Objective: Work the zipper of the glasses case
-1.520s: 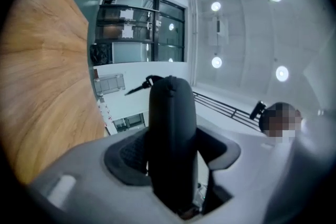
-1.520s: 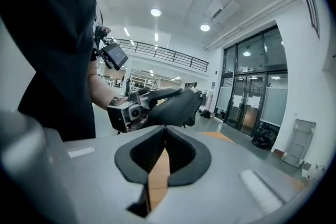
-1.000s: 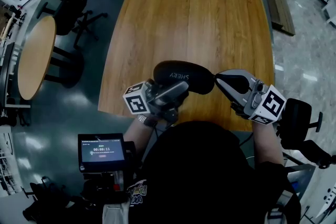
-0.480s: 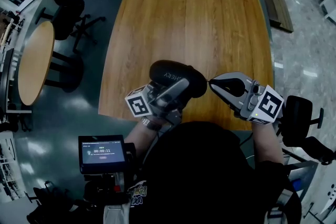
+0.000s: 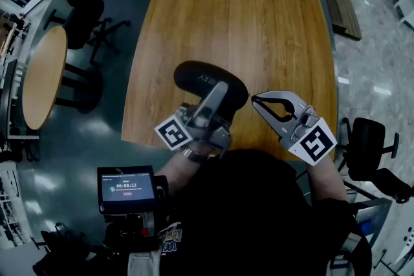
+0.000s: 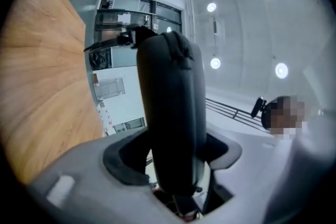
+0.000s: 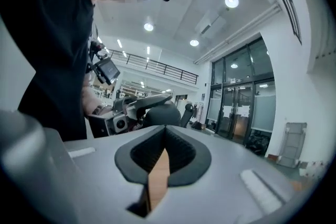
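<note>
glasses case (image 5: 199,76) between just-tightened l. tongs (image 5: 218,94), prob. off table (image 5: 259,29)

Square wooden table (image 5: 259,29); round table (image 5: 42,74) left; black chair (image 5: 84,10) beside

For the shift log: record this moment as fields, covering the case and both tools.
case: black, held over the table
left tool: clamped on the case; jaws have just been closing, case between them
right tool: shut, empty, tip close beside the case's end; contact cannot be told
</note>
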Demonstrator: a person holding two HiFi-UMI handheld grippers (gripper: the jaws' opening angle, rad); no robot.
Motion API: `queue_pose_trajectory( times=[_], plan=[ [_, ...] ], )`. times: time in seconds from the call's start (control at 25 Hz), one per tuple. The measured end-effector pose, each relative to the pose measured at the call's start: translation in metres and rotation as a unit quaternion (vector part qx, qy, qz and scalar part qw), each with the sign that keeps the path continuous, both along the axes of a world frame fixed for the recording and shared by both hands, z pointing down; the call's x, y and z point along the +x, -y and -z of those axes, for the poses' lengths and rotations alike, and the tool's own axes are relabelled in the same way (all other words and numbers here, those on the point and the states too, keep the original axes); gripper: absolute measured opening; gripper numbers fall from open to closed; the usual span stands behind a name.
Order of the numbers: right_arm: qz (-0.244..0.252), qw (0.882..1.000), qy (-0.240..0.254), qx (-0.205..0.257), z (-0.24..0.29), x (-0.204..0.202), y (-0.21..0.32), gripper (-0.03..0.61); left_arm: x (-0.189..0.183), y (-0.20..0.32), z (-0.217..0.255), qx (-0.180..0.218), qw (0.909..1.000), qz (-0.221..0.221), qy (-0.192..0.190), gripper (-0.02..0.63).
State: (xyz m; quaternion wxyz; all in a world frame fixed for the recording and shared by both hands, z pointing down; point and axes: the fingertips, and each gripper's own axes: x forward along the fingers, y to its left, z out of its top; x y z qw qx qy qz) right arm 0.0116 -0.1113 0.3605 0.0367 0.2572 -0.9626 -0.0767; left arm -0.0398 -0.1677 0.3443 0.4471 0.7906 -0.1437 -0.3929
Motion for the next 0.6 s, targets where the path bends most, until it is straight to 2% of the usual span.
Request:
queue_pose_trajectory(
  times=[0.16, 0.36, 0.44, 0.52, 0.6],
  plan=[
    [-0.001, 0.998, -0.065, 0.022, -0.017, -0.012, -0.007, 0.005, -0.007, 0.010, -0.004, -0.024, 0.9994, 0.025, -0.008, 0.278],
    [0.009, 0.993, -0.109, 0.048, -0.026, -0.026, -0.012, 0.005, -0.009, 0.015, -0.007, -0.040, 0.9980, 0.050, -0.007, 0.273],
    [0.007, 0.993, -0.106, 0.054, -0.022, -0.023, -0.009, 0.005, -0.011, 0.015, -0.008, -0.038, 0.9982, 0.046, -0.009, 0.273],
    [-0.001, 0.994, -0.097, 0.047, -0.020, -0.016, -0.006, 0.005, -0.010, 0.011, -0.005, -0.020, 0.9992, 0.033, -0.007, 0.276],
    [-0.023, 0.998, -0.061, 0.024, -0.015, -0.006, -0.002, 0.005, -0.007, 0.004, -0.002, 0.006, 0.9999, 0.011, 0.000, 0.277]
  ],
)
